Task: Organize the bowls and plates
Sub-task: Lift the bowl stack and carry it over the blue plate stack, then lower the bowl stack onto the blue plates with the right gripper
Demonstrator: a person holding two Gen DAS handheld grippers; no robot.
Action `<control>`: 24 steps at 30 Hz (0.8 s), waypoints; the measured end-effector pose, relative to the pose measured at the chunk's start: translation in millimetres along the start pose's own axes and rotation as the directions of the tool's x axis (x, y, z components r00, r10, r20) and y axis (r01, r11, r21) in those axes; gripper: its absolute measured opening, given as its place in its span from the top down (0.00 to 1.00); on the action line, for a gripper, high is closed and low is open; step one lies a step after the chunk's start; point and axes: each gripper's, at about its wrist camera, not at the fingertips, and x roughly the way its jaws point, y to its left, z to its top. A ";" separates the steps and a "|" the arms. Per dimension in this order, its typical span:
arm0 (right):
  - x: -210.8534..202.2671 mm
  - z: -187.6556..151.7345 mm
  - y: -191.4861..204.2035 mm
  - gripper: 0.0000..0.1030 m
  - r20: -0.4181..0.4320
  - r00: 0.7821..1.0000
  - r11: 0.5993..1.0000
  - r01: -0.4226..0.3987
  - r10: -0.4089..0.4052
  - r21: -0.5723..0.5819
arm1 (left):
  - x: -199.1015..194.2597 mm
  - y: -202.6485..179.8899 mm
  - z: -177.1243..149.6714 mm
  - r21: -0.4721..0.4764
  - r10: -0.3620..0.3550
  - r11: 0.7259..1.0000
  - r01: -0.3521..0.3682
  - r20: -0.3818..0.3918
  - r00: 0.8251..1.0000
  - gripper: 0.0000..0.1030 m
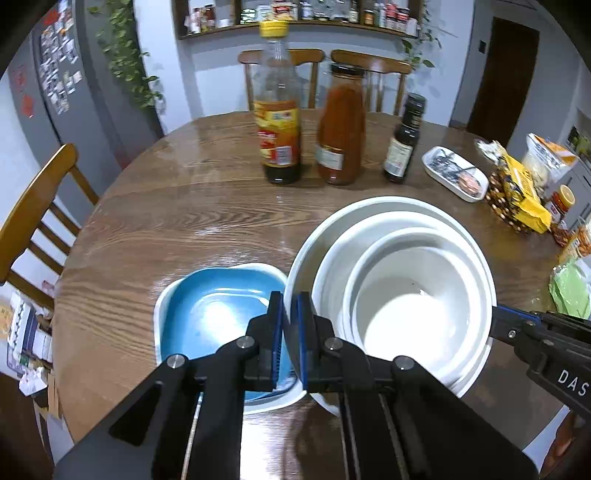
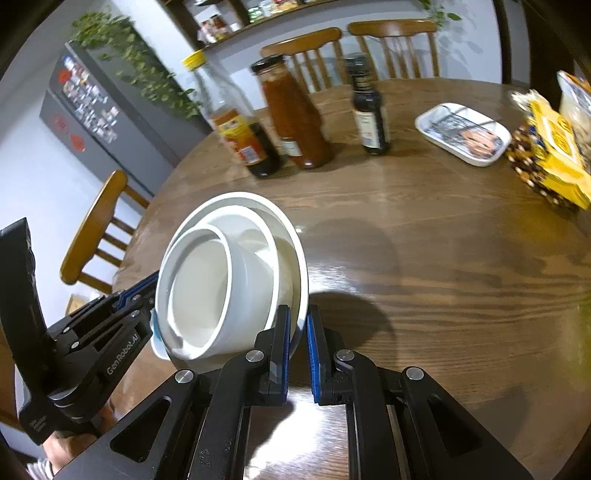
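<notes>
Your left gripper (image 1: pixel 290 339) is pinched narrow on the near-left rim of the wide white ceramic plate (image 1: pixel 306 258), and your right gripper (image 2: pixel 297 354) is clamped the same way on the opposite rim, so you carry the stack from both sides. Nested on that plate sit a medium white bowl (image 1: pixel 332 269) and, inside it, a smaller white bowl (image 1: pixel 406 295). The two-sided hold looks like a way to keep the load balanced, since a single pinch on a thin rim would likely let the stack tip. In the right wrist view the stack appears tilted, with the bowls leaning toward the left gripper; how much of that is lens distortion you cannot tell.

Just beside the stack, to its left and partly under the left gripper's fingers, a square blue dish with a white outer wall (image 1: pixel 207 314) rests on the round dark wooden surface (image 1: pixel 166 221). It looks like the likely spot for the stack, though that is only a judgement.

Farther across the surface stand a tall yellow-capped sauce bottle (image 1: pixel 279 122), a red sauce jar (image 1: pixel 341 133) and a small dark bottle (image 1: pixel 404 144), then a small white rectangular dish (image 1: pixel 454 173) and yellow snack packets (image 1: pixel 517 192). Beyond are wooden chairs (image 1: pixel 37 218), a grey fridge with magnets (image 1: pixel 55 74) and a wall shelf of jars (image 1: pixel 295 14).
</notes>
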 end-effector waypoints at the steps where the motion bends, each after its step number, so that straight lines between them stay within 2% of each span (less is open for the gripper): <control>1: 1.8 0.3 5.0 0.87 -0.002 1.000 1.000 -0.005 0.005 -0.007 | -0.8 4.0 -0.7 -0.005 0.006 1.000 -0.006 0.001 1.000 0.96; 11: 27.7 -1.8 57.1 0.87 -0.027 0.998 0.995 -0.059 0.057 -0.084 | -7.0 58.3 -11.8 -0.070 0.085 0.994 -0.085 0.001 0.996 0.96; 24: 65.7 -9.1 96.9 0.87 -0.092 0.993 0.990 -0.088 0.078 -0.112 | 9.1 105.9 -24.5 -0.113 0.106 0.987 -0.113 -0.071 0.992 0.96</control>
